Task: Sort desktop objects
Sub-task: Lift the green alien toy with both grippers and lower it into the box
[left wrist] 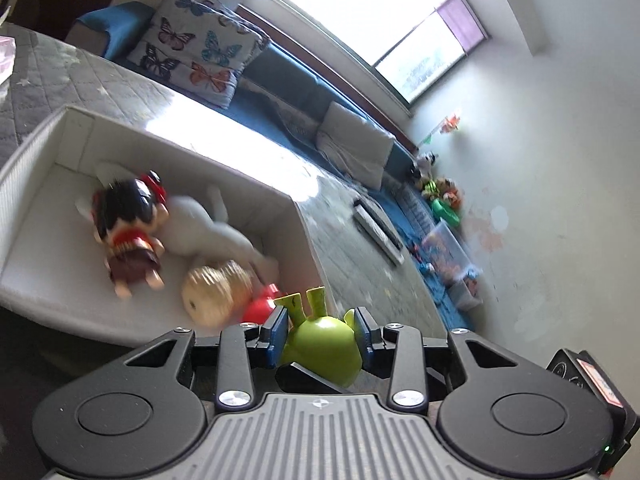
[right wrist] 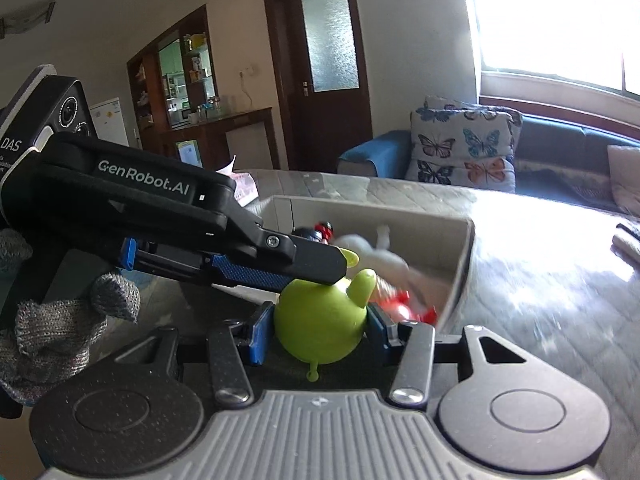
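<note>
Behind green toy [left wrist: 320,340], blurred red figure [left wrist: 258,306]

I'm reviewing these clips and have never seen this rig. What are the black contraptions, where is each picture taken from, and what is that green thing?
No robot here: a person in grey knit gloves holds two handheld grippers. Each picture comes from a camera on one gripper, looking along its fingers.

Both the left gripper and the right gripper are closed on one green toy figure.

Ahead, on a grey quilted surface, a white box holds a dark-haired doll, a white plush and other blurred toys.
</note>
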{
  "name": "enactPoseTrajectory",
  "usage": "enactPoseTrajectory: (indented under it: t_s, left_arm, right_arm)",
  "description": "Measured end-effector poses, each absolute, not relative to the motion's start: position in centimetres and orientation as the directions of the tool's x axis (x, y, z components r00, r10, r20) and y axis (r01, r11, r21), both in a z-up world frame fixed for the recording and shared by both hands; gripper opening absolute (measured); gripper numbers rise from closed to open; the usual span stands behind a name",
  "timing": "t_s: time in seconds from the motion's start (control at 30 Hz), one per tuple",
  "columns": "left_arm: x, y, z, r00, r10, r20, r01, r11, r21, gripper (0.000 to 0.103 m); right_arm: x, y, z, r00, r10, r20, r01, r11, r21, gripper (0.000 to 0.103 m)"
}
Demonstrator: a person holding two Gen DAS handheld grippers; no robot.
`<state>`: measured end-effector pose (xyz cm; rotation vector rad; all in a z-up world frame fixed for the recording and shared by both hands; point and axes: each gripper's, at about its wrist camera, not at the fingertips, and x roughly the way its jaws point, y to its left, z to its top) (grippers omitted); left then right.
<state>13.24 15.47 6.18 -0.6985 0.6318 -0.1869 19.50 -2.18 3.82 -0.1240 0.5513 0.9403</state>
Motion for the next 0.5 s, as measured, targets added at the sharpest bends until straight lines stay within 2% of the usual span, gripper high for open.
enactPoseTrajectory:
  t_s: [0.5]
  left_arm:
    - [19.7, 23.1, 3.8, 0.814, -0.319, -0.485, -0.128, 0.716, -0.686, 0.038]
  right_arm:
    - [26.9, 5.4, 2.5, 0.408, 0.715, -0.568, -0.792, 0.586, 0.169, 0.049]
